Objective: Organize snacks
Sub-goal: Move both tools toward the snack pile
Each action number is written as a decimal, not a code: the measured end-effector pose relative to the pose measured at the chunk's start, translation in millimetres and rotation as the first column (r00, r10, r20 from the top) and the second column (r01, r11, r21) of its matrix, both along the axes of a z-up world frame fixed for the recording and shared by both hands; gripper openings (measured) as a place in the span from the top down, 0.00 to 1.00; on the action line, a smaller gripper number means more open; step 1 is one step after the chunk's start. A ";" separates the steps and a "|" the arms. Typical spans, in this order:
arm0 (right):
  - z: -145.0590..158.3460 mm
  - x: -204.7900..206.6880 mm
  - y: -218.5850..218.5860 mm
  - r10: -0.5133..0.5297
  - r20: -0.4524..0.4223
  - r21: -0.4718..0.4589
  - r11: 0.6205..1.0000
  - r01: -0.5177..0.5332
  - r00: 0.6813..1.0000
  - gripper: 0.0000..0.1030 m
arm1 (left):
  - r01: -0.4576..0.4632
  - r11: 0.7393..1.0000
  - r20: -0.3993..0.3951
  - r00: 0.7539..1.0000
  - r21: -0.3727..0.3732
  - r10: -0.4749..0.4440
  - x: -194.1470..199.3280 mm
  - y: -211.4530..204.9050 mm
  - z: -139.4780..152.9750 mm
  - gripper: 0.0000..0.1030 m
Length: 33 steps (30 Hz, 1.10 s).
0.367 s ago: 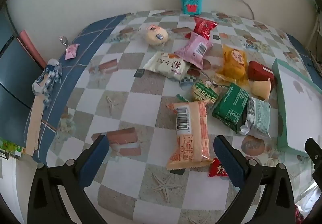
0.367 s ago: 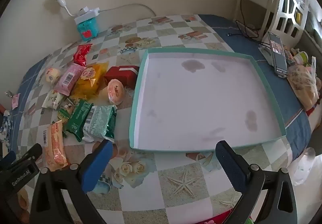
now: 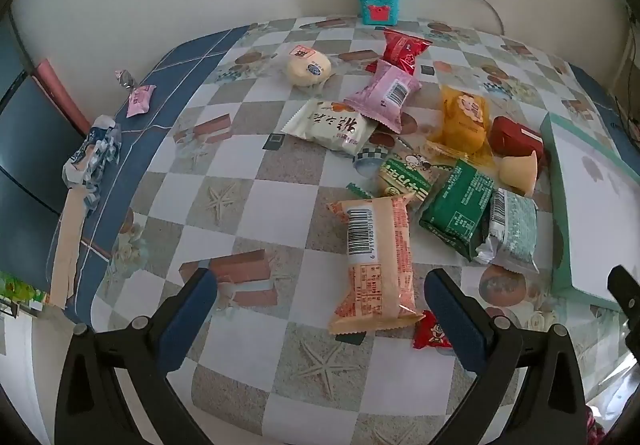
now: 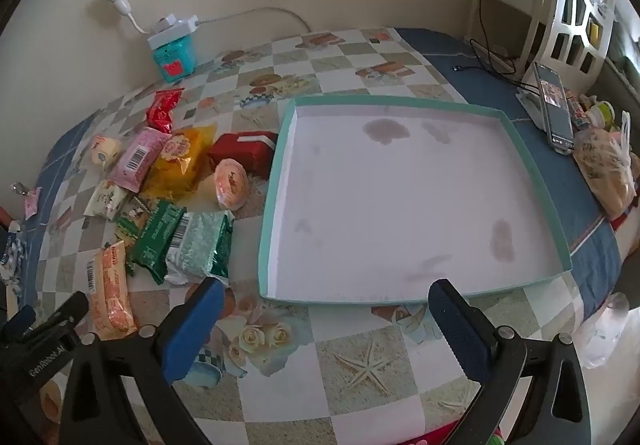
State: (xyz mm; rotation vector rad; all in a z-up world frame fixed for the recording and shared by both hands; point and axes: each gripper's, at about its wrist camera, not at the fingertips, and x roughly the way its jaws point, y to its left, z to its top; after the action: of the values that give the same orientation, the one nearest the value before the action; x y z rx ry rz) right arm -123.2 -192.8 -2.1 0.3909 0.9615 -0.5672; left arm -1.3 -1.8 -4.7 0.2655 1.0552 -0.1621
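Both claws hang released over the table: the left gripper (image 3: 320,297) above the near end of an orange packet (image 3: 376,265), the right gripper (image 4: 326,307) before the tray's (image 4: 276,181) near rim. The tray holds no snacks, only stains. The snack pile (image 4: 172,185) lies just left of it. Bare checkered tablecloth (image 3: 224,173) spreads left of the pile.

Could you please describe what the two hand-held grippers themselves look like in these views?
Both match: the left hand-held gripper and right hand-held gripper have black plastic arms with round silver pivot bolts and dark blue padded fingers. The right wrist view shows white lettering on the left one's black body. No cables or sleeves are visible.
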 end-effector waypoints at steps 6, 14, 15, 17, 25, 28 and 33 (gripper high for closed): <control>4.7 1.9 -0.1 -0.009 0.024 -0.005 1.000 0.009 1.000 0.00 | 0.003 1.000 0.000 1.000 0.002 -0.003 -0.4 -0.5 2.1 0.00; 14.9 2.3 6.9 0.016 0.074 -0.032 0.999 -0.014 0.997 0.00 | 0.004 1.000 0.000 1.000 -0.004 -0.004 -0.2 -1.3 2.4 0.00; 16.2 2.9 8.4 0.020 0.077 -0.039 0.999 -0.017 0.997 0.00 | 0.005 1.000 0.000 1.000 -0.005 -0.005 -0.1 -1.2 2.0 0.00; 18.5 3.9 10.9 0.027 0.083 -0.050 0.998 -0.023 0.996 0.00 | 0.005 1.000 -0.001 1.000 -0.005 -0.005 -0.2 -1.4 1.9 0.00; 23.3 4.0 14.0 0.041 0.110 -0.057 0.998 -0.035 0.993 0.00 | 0.004 1.000 0.002 1.000 -0.006 -0.004 -0.7 -1.1 1.4 0.00; 23.2 4.4 13.8 0.049 0.111 -0.054 0.998 -0.043 0.993 0.00 | 0.005 1.000 0.000 1.000 -0.007 -0.005 -0.2 -0.6 1.5 0.00; 22.4 5.1 13.8 0.056 0.108 -0.049 0.997 -0.051 0.993 0.00 | 0.003 1.000 -0.006 1.000 -0.009 -0.003 1.1 1.1 1.3 0.00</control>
State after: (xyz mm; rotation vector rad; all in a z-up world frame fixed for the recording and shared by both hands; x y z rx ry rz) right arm -118.1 -178.9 20.3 0.3504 0.8505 -0.5127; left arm -0.3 -0.7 -3.4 0.2585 1.0601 -0.1709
